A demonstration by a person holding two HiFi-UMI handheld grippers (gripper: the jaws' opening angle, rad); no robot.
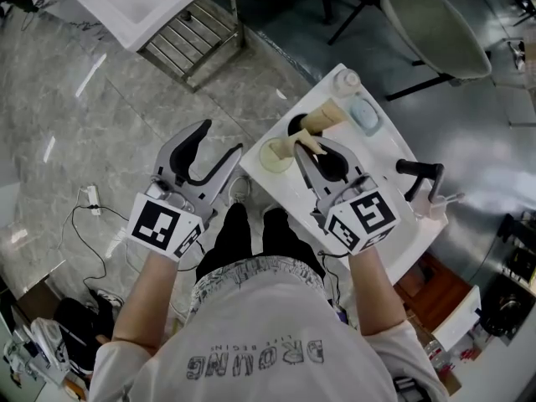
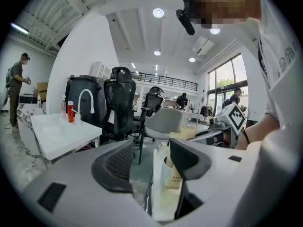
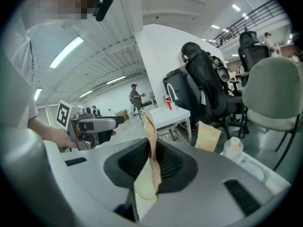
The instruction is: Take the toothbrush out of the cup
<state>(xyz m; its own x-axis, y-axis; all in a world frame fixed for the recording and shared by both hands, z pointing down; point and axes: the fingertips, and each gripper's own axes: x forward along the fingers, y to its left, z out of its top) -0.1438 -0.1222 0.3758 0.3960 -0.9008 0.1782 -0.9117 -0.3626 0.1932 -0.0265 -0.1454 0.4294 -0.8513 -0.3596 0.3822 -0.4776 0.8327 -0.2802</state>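
The right gripper (image 1: 311, 147) is clenched on the paper-wrapped toothbrush (image 3: 151, 141), held over the cream cup (image 1: 275, 156) at the white table's (image 1: 280, 193) near-left corner. The left gripper (image 1: 222, 138) is released and empty, left of the table.

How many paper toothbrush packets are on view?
2. One packet is clamped in the right gripper at the cream cup; the other packet is farther back on the white table, near the bottle. More may be hidden.
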